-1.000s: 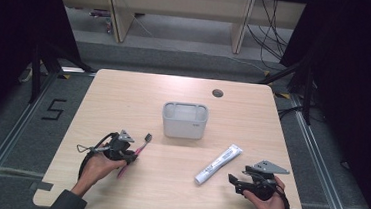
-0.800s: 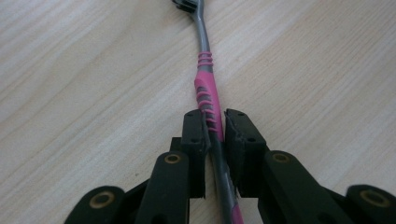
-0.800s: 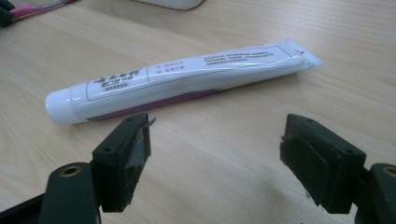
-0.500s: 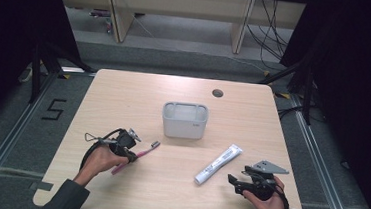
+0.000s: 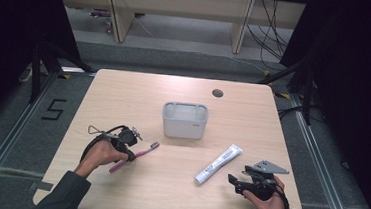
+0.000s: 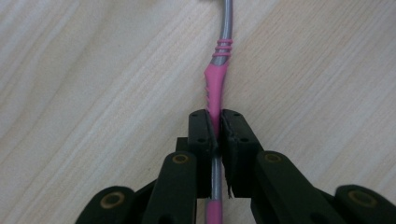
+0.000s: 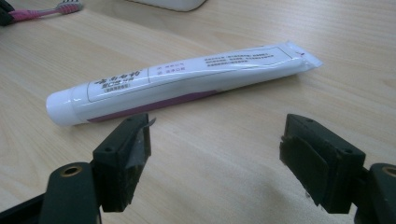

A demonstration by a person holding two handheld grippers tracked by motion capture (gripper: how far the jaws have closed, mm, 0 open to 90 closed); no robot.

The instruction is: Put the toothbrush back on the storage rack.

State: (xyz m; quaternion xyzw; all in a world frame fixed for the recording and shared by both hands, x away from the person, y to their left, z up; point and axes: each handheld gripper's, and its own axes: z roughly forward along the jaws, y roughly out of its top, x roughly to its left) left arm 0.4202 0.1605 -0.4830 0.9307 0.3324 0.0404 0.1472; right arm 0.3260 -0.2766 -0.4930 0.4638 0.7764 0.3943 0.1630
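Observation:
A pink and grey toothbrush is held at the table's left front by my left gripper, which is shut on its handle. In the left gripper view the two jaws pinch the pink handle and the grey neck runs away from me. A white toothpaste tube lies on the wood at the right front, cap end nearest me. My right gripper stands open just right of and in front of the tube. In the right gripper view the toothpaste tube lies just beyond the spread jaws, apart from them.
A light grey rectangular holder stands open-topped at the table's middle. A dark round cable hole sits at the back right. The wooden table has its front edge close behind both hands. Shelving and cables lie on the floor beyond.
My left gripper has shifted right and slightly toward the front with the toothbrush, whose head now points up and right. The right gripper has stayed put.

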